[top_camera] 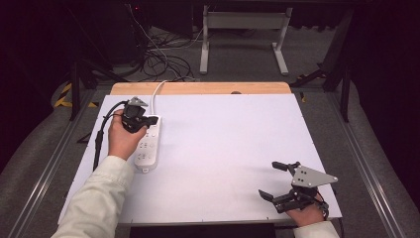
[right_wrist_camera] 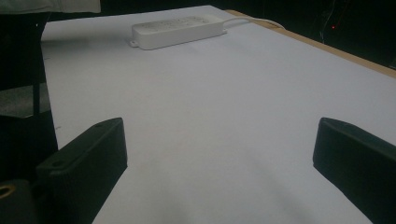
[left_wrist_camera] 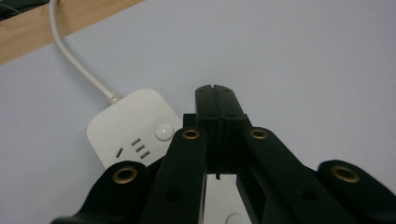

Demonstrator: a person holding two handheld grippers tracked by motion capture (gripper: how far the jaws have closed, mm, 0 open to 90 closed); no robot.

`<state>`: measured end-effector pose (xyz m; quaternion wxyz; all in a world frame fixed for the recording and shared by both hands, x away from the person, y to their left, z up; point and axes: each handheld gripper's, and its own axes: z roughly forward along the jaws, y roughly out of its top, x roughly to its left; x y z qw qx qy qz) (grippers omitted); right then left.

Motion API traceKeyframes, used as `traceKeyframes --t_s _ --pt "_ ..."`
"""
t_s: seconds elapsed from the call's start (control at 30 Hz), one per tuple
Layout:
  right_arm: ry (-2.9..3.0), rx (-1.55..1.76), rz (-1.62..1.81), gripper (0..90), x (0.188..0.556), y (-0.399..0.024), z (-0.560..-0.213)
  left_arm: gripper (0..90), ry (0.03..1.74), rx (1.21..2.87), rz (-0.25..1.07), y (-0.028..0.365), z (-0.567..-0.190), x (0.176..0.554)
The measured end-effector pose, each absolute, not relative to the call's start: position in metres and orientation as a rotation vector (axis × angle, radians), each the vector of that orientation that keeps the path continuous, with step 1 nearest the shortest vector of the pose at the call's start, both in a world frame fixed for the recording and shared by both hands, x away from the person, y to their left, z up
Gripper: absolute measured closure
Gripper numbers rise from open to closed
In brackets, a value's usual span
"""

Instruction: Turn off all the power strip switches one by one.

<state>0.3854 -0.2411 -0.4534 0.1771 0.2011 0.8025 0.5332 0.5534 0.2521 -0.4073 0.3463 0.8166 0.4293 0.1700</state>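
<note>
Hovering over the cord end of the power strip [top_camera: 147,142], the left gripper [left_wrist_camera: 215,91] has its jaws pressed together with nothing between them. In the left gripper view the closed tips point past the strip's round white button [left_wrist_camera: 164,131], which lies just to their left; whether the jaws touch the strip's top I cannot tell. Judging from that, the work seems to be at the stage of pressing the switch, and the tips do not yet sit on the button, so the press itself looks still to be done.

The strip lies on the white table [top_camera: 233,148], with its white cord [top_camera: 156,94] running off from its far end toward the wooden edge. The left hand [top_camera: 122,139] wraps the gripper from behind, forearm in a pale sleeve [top_camera: 99,198] reaching in along the near end of the strip.

Well apart from the strip, the right gripper [top_camera: 271,179] rests low at the table's near edge, jaws spread wide and empty, pointing across the bare surface toward the strip.
</note>
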Motion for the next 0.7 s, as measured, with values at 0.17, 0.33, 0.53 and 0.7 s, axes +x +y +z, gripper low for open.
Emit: traceKeyframes --t_s 0.17,0.33,0.53,0.7 --pt "2.268 0.572 1.509 3.5 0.385 -0.242 -0.453 90.0 1.161 2.132 0.417 0.253 -0.415 0.568" --pt "2.268 0.576 1.518 3.5 0.386 -0.243 -0.454 90.0 1.205 2.135 0.39 0.257 -0.427 0.576" --pt "2.264 0.572 1.516 3.5 0.385 -0.243 -0.453 90.0 1.228 2.15 0.371 0.256 -0.437 0.582" --pt "2.268 0.573 1.515 3.6 0.385 -0.243 -0.453 90.0 1.25 2.161 0.383 0.257 -0.44 0.584"
